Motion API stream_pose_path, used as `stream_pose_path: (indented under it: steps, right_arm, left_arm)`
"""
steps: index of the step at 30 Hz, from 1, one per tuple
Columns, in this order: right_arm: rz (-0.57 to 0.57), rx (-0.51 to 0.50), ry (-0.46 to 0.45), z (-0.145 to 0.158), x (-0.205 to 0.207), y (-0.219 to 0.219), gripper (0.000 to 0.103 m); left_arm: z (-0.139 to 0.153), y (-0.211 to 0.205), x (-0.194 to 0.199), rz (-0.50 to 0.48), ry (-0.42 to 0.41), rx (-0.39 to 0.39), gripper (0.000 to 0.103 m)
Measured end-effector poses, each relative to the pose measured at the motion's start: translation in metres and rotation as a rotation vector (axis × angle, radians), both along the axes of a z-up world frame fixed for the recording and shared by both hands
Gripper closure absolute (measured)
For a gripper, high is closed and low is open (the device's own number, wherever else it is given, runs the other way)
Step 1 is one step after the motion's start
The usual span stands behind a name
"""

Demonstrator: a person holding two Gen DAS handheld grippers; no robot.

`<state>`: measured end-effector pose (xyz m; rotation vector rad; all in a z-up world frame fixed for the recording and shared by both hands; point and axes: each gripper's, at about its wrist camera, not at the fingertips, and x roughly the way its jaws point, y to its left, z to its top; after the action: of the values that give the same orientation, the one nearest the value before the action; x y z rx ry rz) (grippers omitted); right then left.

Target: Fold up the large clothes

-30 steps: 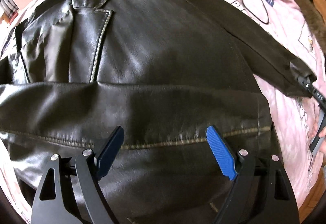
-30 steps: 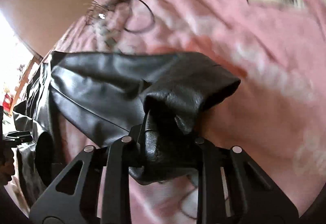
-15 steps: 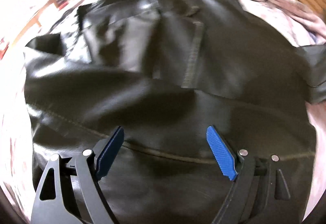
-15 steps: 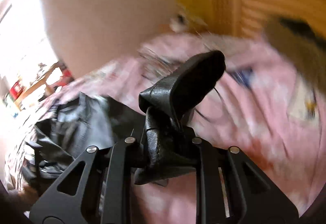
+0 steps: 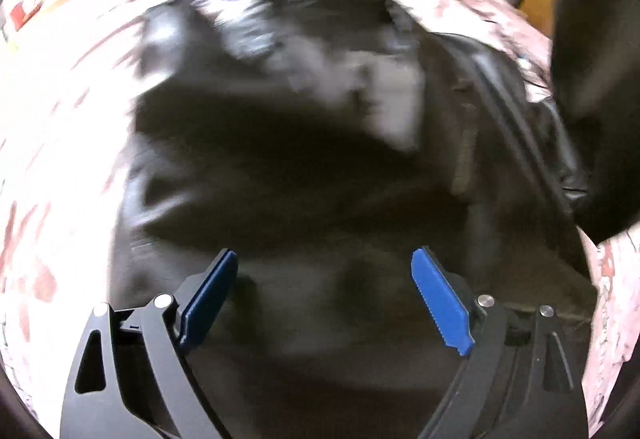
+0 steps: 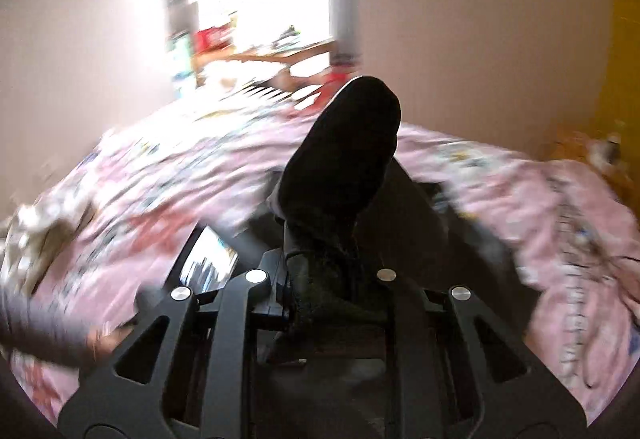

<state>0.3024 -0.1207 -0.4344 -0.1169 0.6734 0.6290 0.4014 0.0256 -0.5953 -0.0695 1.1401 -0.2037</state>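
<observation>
A dark brown leather jacket [image 5: 304, 167] lies spread on a pink patterned bedspread [image 5: 60, 143], blurred by motion. My left gripper [image 5: 324, 291] is open and empty just above the jacket's lower part, blue pads wide apart. My right gripper [image 6: 324, 279] is shut on the jacket's sleeve cuff [image 6: 344, 155], which stands up dark between the fingers, lifted above the bed. In the left wrist view the lifted sleeve [image 5: 596, 87] hangs at the right edge.
The pink bedspread [image 6: 520, 191] covers the whole bed. A window, a wooden desk [image 6: 280, 55] with clutter and a plain wall are beyond it. A yellow wall [image 6: 624, 59] is at the right. A sleeved forearm [image 6: 44, 327] shows at lower left.
My right gripper has lifted the sleeve cuff off the bed and swung it over the jacket toward the left. The left gripper has turned, staying open over the jacket.
</observation>
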Motion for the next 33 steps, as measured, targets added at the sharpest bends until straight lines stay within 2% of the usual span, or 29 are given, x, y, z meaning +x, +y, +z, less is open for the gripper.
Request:
stream_pose_path:
  steps: [3, 4, 7, 10, 13, 16, 19, 24, 25, 26, 28, 30, 33]
  right_arm:
    - [0.13, -0.013, 0.08, -0.037, -0.027, 0.025, 0.084]
    - [0.166, -0.017, 0.11, -0.051, -0.034, 0.03, 0.084]
    - [0.251, -0.052, 0.216, -0.096, -0.06, 0.046, 0.084]
    - [0.3, -0.076, 0.286, -0.129, -0.082, 0.059, 0.084]
    - [0.34, -0.106, 0.307, -0.152, -0.095, 0.07, 0.083]
    - [0.376, -0.088, 0.34, -0.174, -0.107, 0.08, 0.083]
    - [0.392, -0.155, 0.303, -0.188, -0.117, 0.093, 0.081]
    - [0.328, -0.062, 0.355, -0.194, -0.105, 0.088, 0.076]
    - [0.328, -0.051, 0.36, -0.193, -0.104, 0.087, 0.066]
    - [0.321, -0.038, 0.363, -0.191, -0.11, 0.089, 0.049]
    - [0.281, -0.037, 0.351, -0.185, -0.113, 0.084, 0.028]
    - [0.239, -0.037, 0.363, -0.178, -0.113, 0.072, 0.027]
    - [0.184, -0.031, 0.397, -0.159, -0.107, 0.04, 0.027]
  left_arm:
    - [-0.002, 0.039, -0.004, 0.006, -0.008, -0.002, 0.018]
    - [-0.001, 0.051, -0.007, 0.012, -0.024, 0.036, 0.018]
    - [-0.001, 0.068, -0.011, 0.01, -0.05, 0.093, 0.018]
    - [0.003, 0.073, -0.011, 0.004, -0.044, 0.092, 0.018]
    - [0.014, 0.069, -0.011, -0.003, -0.063, 0.077, 0.018]
    - [0.027, 0.056, -0.012, -0.043, -0.084, 0.066, 0.018]
    - [0.037, 0.04, -0.016, -0.1, -0.097, 0.054, 0.018]
    - [0.04, 0.007, -0.031, -0.235, -0.08, 0.007, 0.017]
    - [0.035, -0.002, -0.034, -0.265, -0.076, 0.022, 0.017]
    - [0.028, -0.009, -0.038, -0.287, -0.074, 0.043, 0.017]
    - [0.012, -0.019, -0.042, -0.307, -0.049, 0.079, 0.017]
    - [-0.009, -0.027, -0.044, -0.318, -0.009, 0.101, 0.017]
    - [-0.026, -0.031, -0.052, -0.32, -0.027, 0.148, 0.017]
